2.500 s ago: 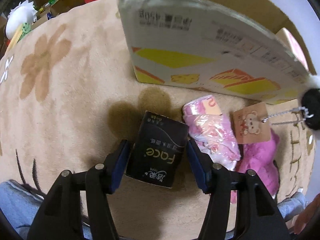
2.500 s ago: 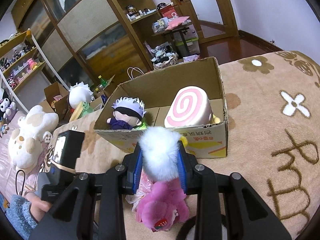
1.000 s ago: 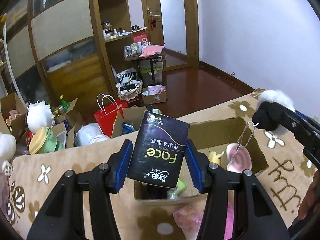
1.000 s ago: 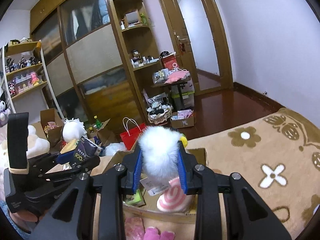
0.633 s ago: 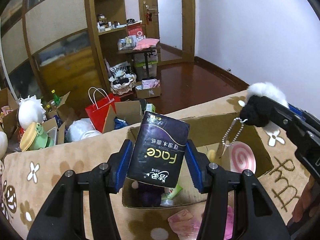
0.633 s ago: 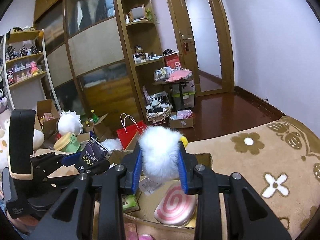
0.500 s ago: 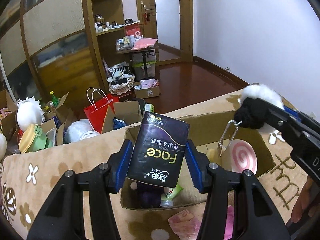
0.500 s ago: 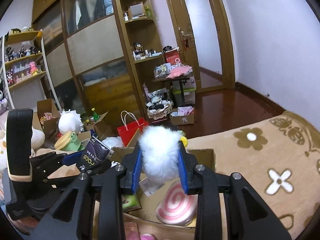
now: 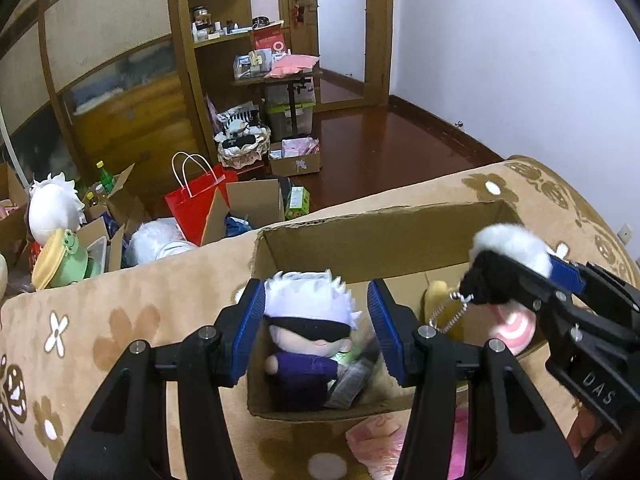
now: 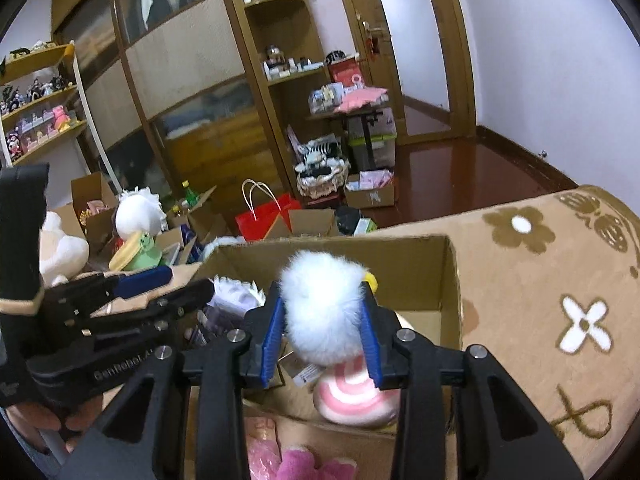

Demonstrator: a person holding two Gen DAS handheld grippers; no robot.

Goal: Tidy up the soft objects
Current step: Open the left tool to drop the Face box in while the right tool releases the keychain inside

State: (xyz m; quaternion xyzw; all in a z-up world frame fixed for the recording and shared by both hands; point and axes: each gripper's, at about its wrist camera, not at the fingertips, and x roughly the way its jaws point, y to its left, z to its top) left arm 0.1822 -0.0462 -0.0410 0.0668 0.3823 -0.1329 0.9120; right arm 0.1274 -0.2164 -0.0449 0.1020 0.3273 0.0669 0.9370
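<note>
Both grippers hover over the box [image 9: 372, 224] rim; left [image 9: 316, 330] gapes empty; right [image 10: 323, 332] clamps pompom [image 10: 324, 312] (white).

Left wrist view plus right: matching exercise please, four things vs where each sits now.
Things:
1. white pompom
2. white-haired doll
3. pink swirl cushion
4. red paper bag

Places:
A. on the floor beyond the bed
B. clamped in the right tongs
C. in the cardboard box, at the end near the right tongs
D. in the cardboard box, framed by the open left tongs

Pairs: 1-B, 2-D, 3-C, 4-A
</note>
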